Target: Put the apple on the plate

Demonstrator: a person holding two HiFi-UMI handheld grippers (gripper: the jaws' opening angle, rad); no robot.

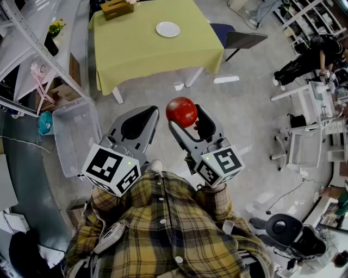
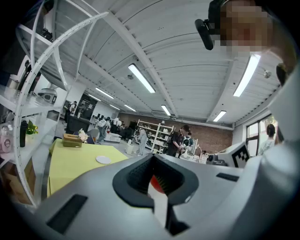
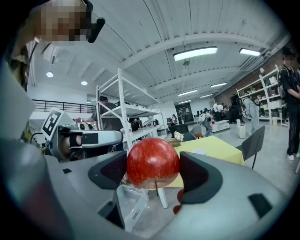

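My right claw [image 1: 186,117] grasps the apple [image 1: 181,111]; my left claw [image 1: 155,113] is clenched, empty. Upper centre: yellow-clothed table [image 1: 136,49], white plate [image 1: 167,29], grey floor [image 1: 244,108].

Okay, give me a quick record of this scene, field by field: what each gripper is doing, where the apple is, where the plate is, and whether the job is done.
left gripper: jaws together, nothing held
right gripper: closed on the apple
apple: red, held in the air above the floor, short of the table
plate: white, nothing on it, on the yellow-green table
also on table: brown box at a far corner
task status: apple not yet on the plate
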